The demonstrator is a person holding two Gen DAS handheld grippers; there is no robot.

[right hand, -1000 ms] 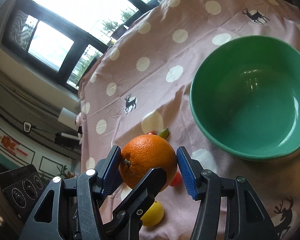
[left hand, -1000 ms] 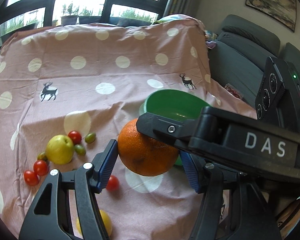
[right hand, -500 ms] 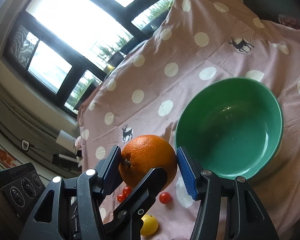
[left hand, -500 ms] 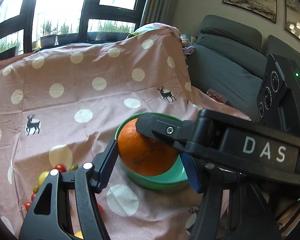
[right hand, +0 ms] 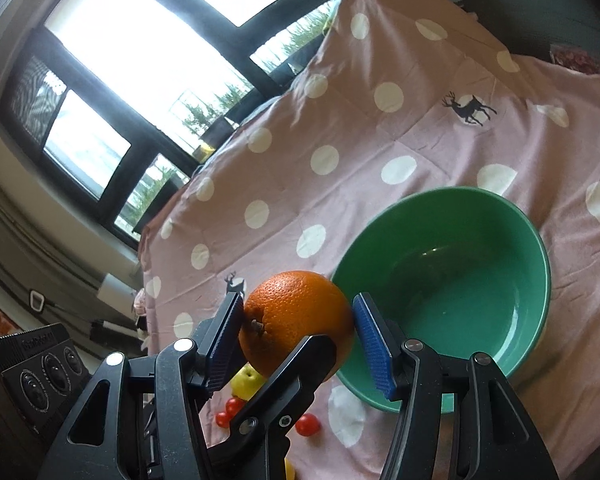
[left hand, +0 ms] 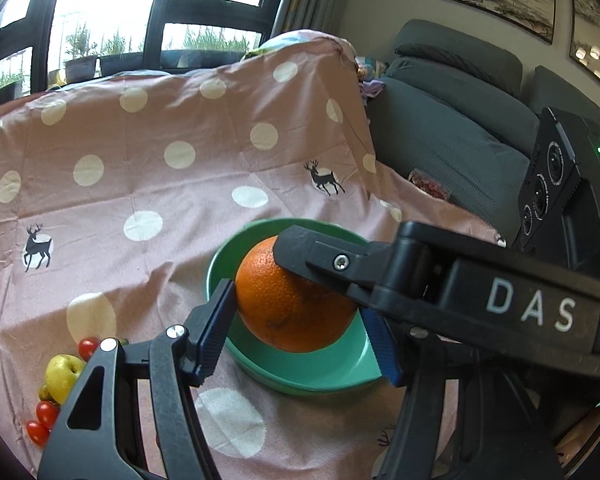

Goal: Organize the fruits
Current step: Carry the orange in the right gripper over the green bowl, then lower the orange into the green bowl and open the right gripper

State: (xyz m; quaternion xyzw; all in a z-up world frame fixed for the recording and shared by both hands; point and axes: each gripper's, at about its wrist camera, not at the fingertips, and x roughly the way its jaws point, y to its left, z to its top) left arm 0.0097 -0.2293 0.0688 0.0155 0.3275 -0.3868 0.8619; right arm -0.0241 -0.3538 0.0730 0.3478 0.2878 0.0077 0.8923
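An orange (left hand: pixel 288 304) hangs in the air over the near rim of a green bowl (left hand: pixel 320 376). My left gripper (left hand: pixel 298 308) is shut on it, blue pads pressing both sides. My right gripper (right hand: pixel 298 308) is shut on the same orange (right hand: pixel 296 308) from another angle. One finger (left hand: pixel 340 264) of the right gripper crosses the top of the fruit in the left wrist view. In the right wrist view a left finger (right hand: pixel 292 380) crosses below the fruit. The bowl (right hand: pixel 540 300) holds nothing and lies just right of the orange there.
A pink dotted cloth (left hand: pixel 160 200) covers the table. A yellow apple (left hand: pixel 62 374) and several cherry tomatoes (left hand: pixel 46 412) lie at the near left. One tomato (right hand: pixel 308 424) sits close to the bowl. A grey sofa (left hand: pixel 452 140) stands beyond the right edge.
Both grippers have carried the orange up and to the right, from above the loose fruit to over the bowl's near rim. Both grips are unchanged.
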